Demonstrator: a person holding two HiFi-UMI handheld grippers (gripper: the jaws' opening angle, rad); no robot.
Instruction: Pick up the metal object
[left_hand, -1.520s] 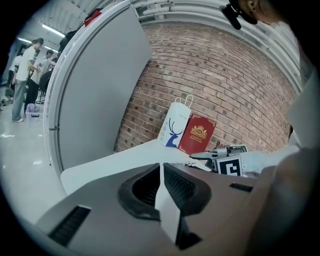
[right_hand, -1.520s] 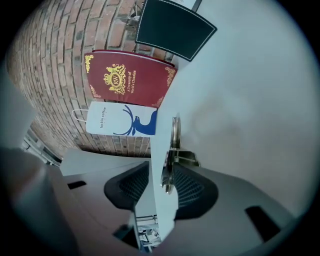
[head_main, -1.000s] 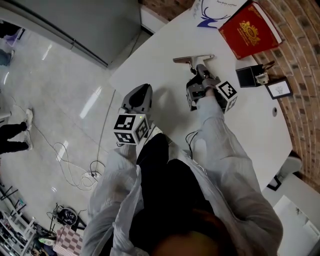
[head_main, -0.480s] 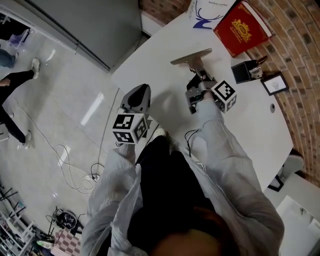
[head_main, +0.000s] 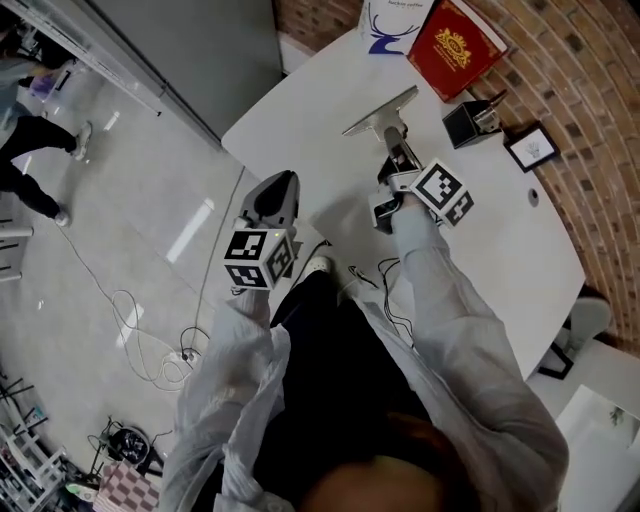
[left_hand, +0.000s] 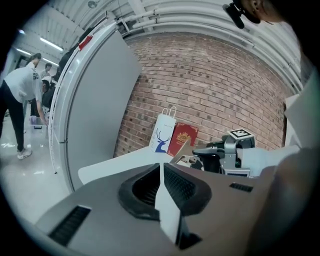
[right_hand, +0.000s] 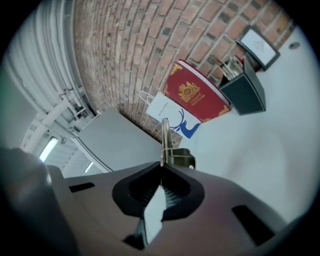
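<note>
The metal object (head_main: 385, 112) is a flat silver plate with a wide end and a narrow stem. In the head view it lies over the far middle of the white table (head_main: 500, 250). My right gripper (head_main: 398, 165) is shut on the stem. The right gripper view shows the plate (right_hand: 164, 136) edge-on, sticking straight out from between the closed jaws of the right gripper (right_hand: 161, 176), with a small bracket (right_hand: 181, 159) at its base. My left gripper (head_main: 275, 195) hangs off the table's near-left edge. Seen in its own view, the left gripper (left_hand: 161, 172) is shut on nothing.
A red book (head_main: 452, 47) and a white deer-print paper bag (head_main: 392, 20) stand at the table's far end. A black pen holder (head_main: 466, 122) and a small framed picture (head_main: 530, 148) sit at the right. Cables (head_main: 140, 330) lie on the floor, and a person (head_main: 30, 170) stands far left.
My right gripper has carried the metal object a little farther from me, and its wide end has swung round at an angle. The left gripper has stayed put.
</note>
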